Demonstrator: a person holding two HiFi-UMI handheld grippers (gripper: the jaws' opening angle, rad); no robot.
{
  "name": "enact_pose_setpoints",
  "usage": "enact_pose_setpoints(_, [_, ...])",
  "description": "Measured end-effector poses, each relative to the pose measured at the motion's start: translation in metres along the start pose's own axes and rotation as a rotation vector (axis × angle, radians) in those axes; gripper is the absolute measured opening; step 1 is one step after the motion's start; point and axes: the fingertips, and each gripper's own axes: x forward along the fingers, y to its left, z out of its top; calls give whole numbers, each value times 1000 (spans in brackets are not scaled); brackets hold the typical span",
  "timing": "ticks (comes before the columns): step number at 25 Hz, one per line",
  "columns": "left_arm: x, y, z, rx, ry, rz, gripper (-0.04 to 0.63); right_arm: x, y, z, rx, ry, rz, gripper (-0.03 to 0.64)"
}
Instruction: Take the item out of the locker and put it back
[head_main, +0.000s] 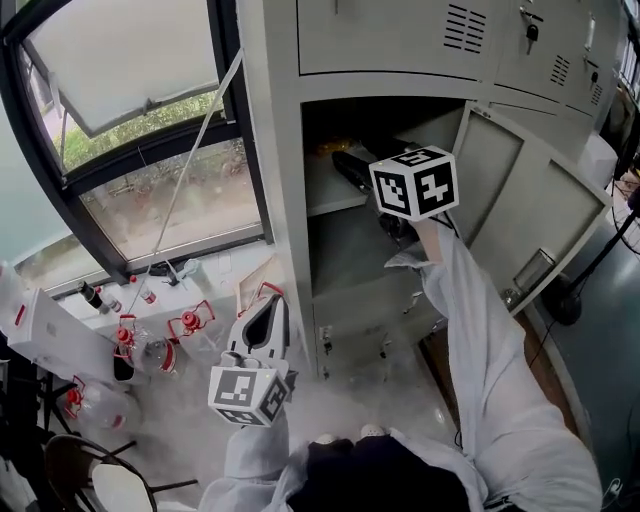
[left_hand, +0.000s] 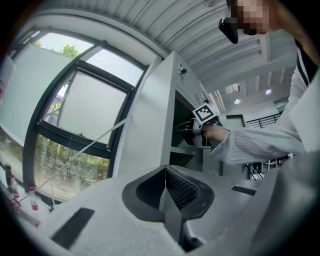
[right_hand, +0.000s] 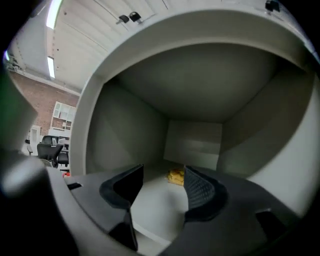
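Right hand-held gripper open, yellow item beyond, on locker shelf

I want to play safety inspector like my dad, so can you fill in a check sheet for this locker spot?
Surface: grey locker shelf, the item lies on it.
Job's things: yellow item near the shelf's back; locker door open.
Clutter: red-capped bottles on the floor below the window.
Grippers: right claw open, empty, aimed at the item; left claw shut, empty.
Cables: black cable at right.
Surroundings: window; upper locker doors closed.
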Motion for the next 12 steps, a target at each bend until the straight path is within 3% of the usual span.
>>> enact_pose_setpoints(12, [16,18,0,10,0,54,9,67,-54,-27,-47,213,-14,235])
